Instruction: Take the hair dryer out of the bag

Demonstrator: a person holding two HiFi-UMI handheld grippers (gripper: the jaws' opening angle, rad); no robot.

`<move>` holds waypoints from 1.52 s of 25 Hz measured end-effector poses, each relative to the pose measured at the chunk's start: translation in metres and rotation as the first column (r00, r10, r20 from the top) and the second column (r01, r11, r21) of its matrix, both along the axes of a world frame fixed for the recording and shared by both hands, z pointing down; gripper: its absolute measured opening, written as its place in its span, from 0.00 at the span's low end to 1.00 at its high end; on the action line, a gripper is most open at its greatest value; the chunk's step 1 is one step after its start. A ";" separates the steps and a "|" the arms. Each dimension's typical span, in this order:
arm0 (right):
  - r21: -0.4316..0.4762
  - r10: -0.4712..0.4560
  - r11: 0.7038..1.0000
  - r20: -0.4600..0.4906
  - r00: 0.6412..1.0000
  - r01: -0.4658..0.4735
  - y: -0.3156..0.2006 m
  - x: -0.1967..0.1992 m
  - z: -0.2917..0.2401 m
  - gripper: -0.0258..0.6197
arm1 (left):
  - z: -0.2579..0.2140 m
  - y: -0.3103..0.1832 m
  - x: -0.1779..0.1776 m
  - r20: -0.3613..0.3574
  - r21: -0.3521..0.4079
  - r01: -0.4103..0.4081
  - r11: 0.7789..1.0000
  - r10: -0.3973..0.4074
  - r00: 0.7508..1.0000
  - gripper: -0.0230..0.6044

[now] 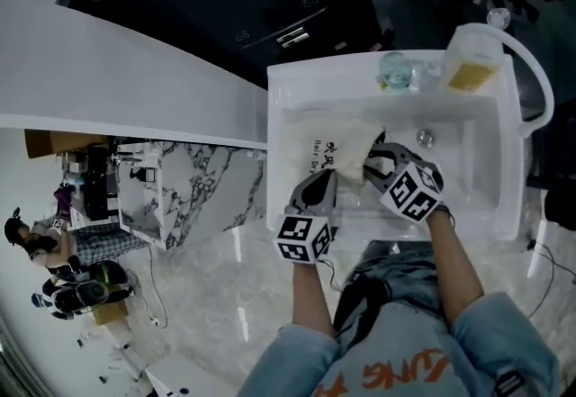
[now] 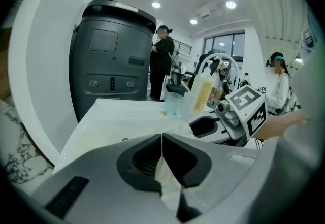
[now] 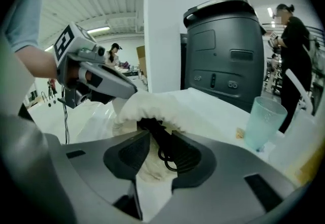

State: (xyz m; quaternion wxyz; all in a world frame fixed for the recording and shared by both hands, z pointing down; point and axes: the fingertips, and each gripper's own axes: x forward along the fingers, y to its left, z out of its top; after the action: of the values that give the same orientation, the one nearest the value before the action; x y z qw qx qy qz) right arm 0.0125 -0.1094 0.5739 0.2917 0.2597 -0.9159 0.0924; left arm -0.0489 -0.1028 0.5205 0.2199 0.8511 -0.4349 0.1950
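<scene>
- Two views differ: the head view shows us only the white bag [image 1: 340,145] in the sink [image 1: 481,172].
- The right gripper view adds the black hair dryer [image 3: 154,127] in the bag's mouth, between the parted fingers of our right gripper [image 3: 157,148].
- Our left gripper [image 2: 162,141] has its fingers clamped on bag cloth.

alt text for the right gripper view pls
The right gripper, jaws apart, sits at the mouth of a cream cloth bag, where a black looped cord pokes out between the jaws. The left gripper pinches the bag's rim at upper left; a pale green plastic cup stands to the right.
</scene>
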 end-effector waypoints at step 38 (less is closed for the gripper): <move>0.086 -0.243 0.936 -0.544 0.804 0.341 -0.046 -0.043 0.079 0.51 | 0.003 0.008 -0.063 -0.030 -0.002 0.185 0.983 -0.185 0.982 0.16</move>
State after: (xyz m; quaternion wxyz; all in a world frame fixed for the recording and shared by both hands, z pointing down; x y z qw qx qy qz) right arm -0.0301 -0.1550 0.6531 0.5164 0.1556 -0.8347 -0.1111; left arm -0.1116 -0.0950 0.5235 0.2433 0.8100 -0.5088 0.1606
